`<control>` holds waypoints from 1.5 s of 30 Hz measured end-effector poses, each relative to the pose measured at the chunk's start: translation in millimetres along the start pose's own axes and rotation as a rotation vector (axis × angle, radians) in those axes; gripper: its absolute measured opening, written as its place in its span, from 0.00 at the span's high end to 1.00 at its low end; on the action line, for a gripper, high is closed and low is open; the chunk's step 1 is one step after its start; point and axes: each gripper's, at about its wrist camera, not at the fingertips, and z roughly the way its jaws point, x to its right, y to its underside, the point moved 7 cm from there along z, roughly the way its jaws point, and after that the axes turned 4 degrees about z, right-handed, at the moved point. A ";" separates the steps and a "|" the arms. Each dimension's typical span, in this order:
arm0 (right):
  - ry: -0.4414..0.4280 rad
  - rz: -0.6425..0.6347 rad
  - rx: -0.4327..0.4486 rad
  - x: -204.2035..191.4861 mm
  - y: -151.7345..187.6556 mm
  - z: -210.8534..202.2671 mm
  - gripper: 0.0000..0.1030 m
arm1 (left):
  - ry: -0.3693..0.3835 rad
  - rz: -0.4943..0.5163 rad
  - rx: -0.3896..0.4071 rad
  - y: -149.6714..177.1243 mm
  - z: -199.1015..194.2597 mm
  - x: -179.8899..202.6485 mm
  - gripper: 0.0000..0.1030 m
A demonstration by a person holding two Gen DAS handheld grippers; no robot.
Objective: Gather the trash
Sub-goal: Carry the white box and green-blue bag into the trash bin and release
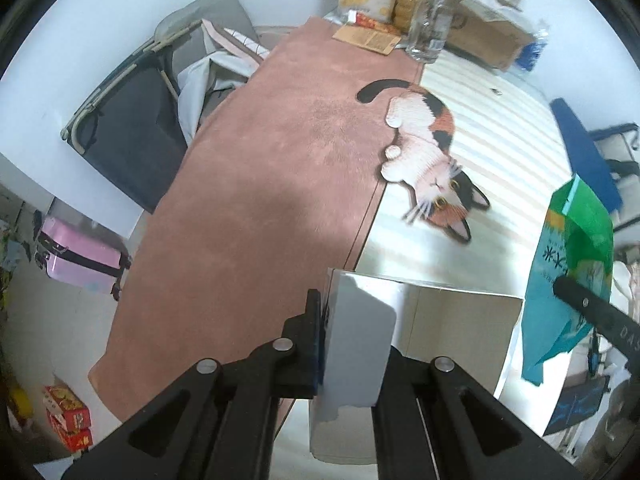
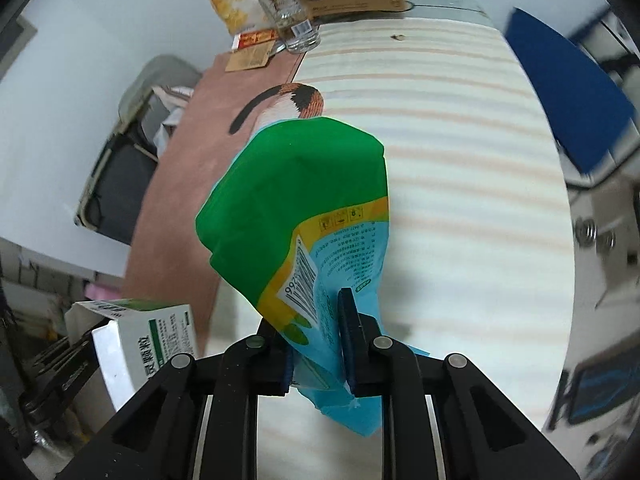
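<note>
Your left gripper (image 1: 352, 344) clamps an open white box (image 1: 420, 320); your right gripper (image 2: 316, 352) pinches a green-and-blue bag (image 2: 296, 192). Both hang above the tabletop's near edge (image 2: 460, 240). You seem mid-collection; next, carry both to a bin, unseen here.

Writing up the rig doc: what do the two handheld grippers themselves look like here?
Both match: the left gripper and right gripper are matte black, angular linkage frames with triangular cutouts and round silver pivot pins. The fingers are flat black bars with dark blue pads on the inner faces. Pale partial lettering marks the right gripper's side. No cables, sleeves or hands visible.
</note>
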 end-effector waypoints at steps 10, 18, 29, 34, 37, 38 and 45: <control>-0.003 0.193 0.117 -41.3 204.2 -91.9 0.81 | 0.135 0.131 0.049 105.5 -61.0 -63.3 0.99; -0.028 0.357 0.054 -69.7 391.0 -106.8 0.81 | 0.200 0.208 -0.091 218.8 -62.5 -125.2 0.99; -0.013 0.505 -0.237 -40.1 585.6 26.4 0.81 | 0.153 0.216 -0.393 366.1 71.9 -149.5 0.98; -0.007 0.528 -0.322 0.4 639.1 138.6 0.81 | 0.149 0.194 -0.472 414.6 176.5 -135.5 0.97; -0.011 0.541 -0.363 23.6 664.5 209.0 0.81 | 0.163 0.189 -0.502 441.3 239.4 -126.9 0.96; -0.019 0.547 -0.376 28.9 669.5 227.1 0.81 | 0.174 0.195 -0.514 449.1 254.9 -126.2 0.95; -0.059 0.592 -0.481 61.7 700.6 339.3 0.67 | 0.160 0.204 -0.543 495.8 347.9 -135.1 0.48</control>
